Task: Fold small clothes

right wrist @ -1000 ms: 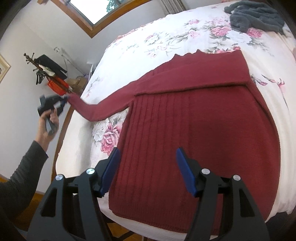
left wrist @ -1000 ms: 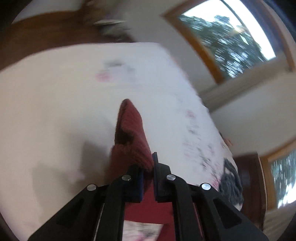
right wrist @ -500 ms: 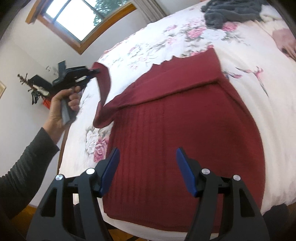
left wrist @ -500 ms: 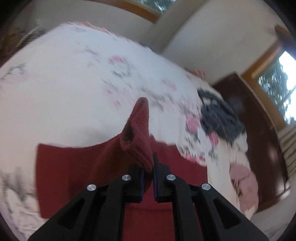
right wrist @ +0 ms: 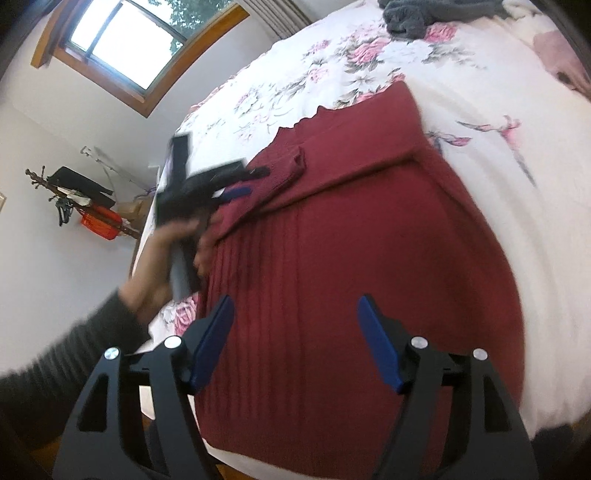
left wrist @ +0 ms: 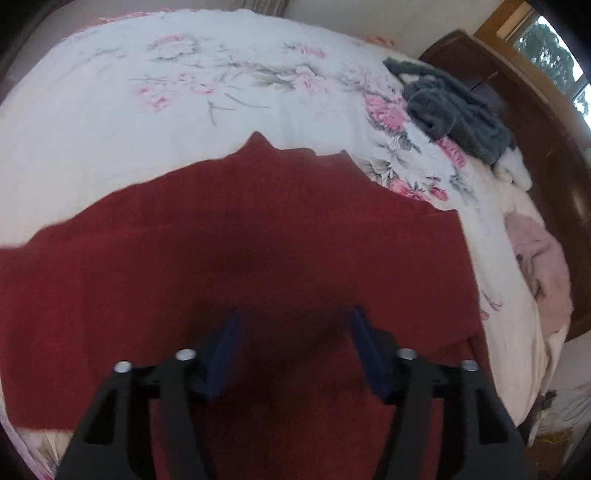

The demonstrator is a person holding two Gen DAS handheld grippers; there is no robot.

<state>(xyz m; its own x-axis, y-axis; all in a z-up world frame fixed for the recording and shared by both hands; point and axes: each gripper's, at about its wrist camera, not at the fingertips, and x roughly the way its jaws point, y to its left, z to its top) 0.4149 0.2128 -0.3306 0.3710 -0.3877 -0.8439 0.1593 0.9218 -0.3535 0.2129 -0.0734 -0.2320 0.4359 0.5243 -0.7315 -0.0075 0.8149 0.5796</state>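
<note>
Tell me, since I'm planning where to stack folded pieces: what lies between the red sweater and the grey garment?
Only bare floral bedspread lies between the red sweater and the grey garment; the left wrist view shows it best.

The left wrist camera looked along its own blue-padded fingers (left wrist: 225, 350), close above the red sweater (left wrist: 236, 251), facing across the bed (left wrist: 110, 96) toward a dark wooden headboard (left wrist: 546, 125) at 2 o'clock. The right wrist camera sat farther back at the bed's near edge, looking along its fingers (right wrist: 214, 339) over the red sweater (right wrist: 351, 266) toward a window (right wrist: 122, 40) at 11 o'clock. Both views shared the sweater, the floral bedspread and the grey garment (left wrist: 454, 110) (right wrist: 424, 14).
</note>
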